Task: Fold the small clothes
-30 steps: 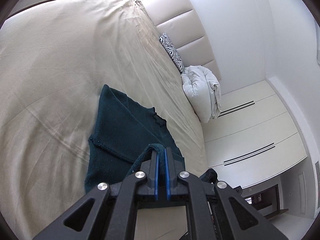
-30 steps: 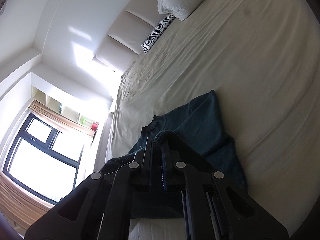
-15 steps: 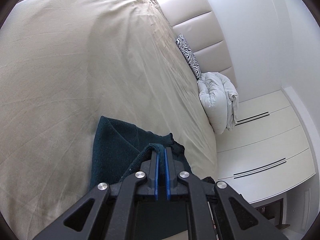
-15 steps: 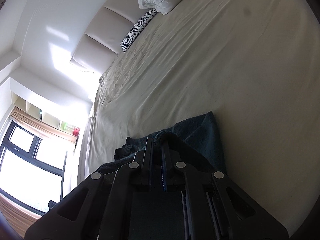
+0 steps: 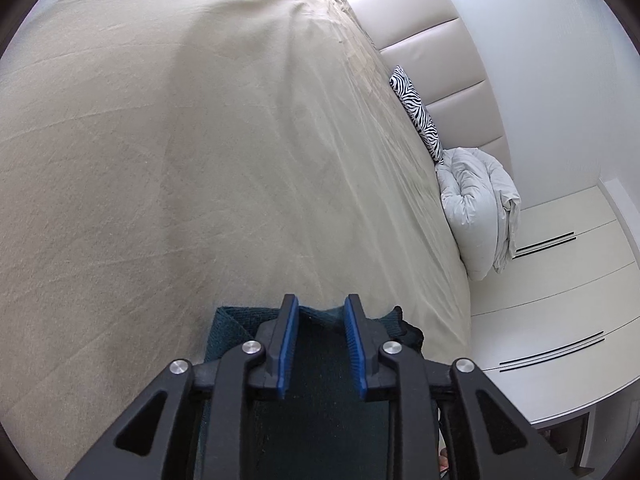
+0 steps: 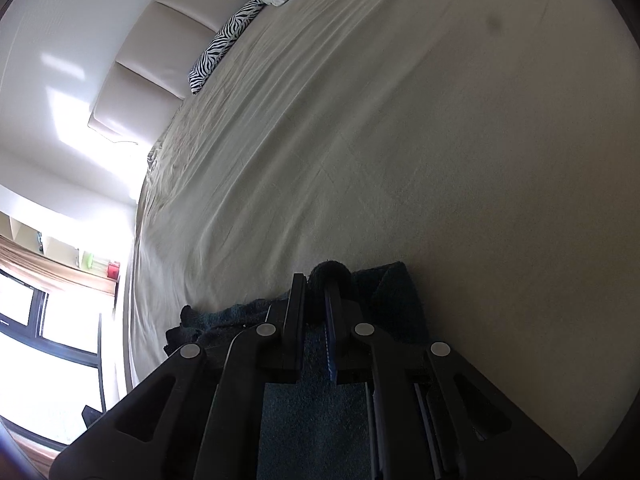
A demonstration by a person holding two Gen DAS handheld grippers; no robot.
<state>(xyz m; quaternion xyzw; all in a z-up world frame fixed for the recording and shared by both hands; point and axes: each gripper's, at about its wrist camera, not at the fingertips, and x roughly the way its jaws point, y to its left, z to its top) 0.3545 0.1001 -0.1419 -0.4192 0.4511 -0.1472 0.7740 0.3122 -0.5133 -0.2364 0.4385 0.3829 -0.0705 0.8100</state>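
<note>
A dark teal knitted garment lies on the beige bed sheet, mostly hidden under my grippers. My left gripper is open, its blue pads spread apart just above the garment's far edge, holding nothing. In the right wrist view the same garment lies under my right gripper, which is shut on a rolled edge of it; the cloth bulges out past the fingertips.
A zebra-print cushion and a bundled white duvet lie at the padded headboard. White wardrobe doors stand beyond the bed's right side. A window is left of the bed in the right wrist view.
My left gripper has opened and let go of the garment. Both grippers have pulled back toward the near edge of the bed, so less of the garment shows ahead of them.
</note>
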